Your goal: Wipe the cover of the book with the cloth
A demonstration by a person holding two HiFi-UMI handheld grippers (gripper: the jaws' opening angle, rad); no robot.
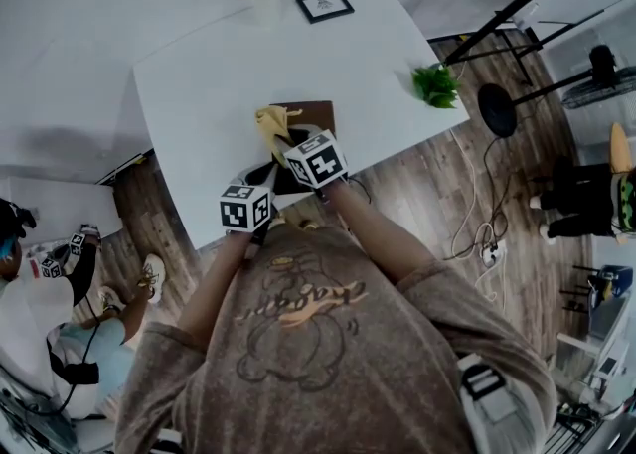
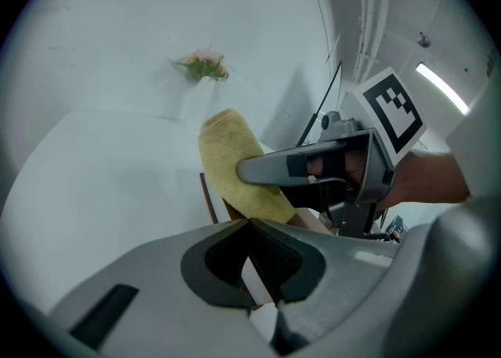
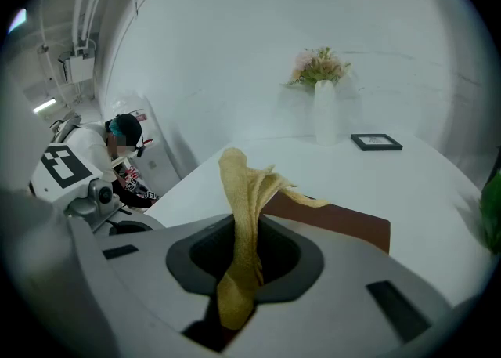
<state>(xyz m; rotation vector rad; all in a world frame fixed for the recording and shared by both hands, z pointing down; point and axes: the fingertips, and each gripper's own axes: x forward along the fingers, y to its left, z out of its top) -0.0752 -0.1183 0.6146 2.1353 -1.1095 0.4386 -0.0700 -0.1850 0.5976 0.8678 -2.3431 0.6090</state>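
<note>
Yellow cloth (image 3: 239, 184), just one, gripped by right claw (image 3: 241, 258) over one brown book (image 3: 344, 223); left claw (image 2: 250, 227) clamping its edge

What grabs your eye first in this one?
A yellow cloth sticks up from the shut right hand-held gripper, just above a brown book lying at the near edge of the white table. The left hand-held gripper appears to pinch that book's near edge.

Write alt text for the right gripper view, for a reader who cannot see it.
The right tool grips a yellow cloth, upright in front of a brown book on a white table; a vase of flowers and a picture frame stand farther back.
</note>
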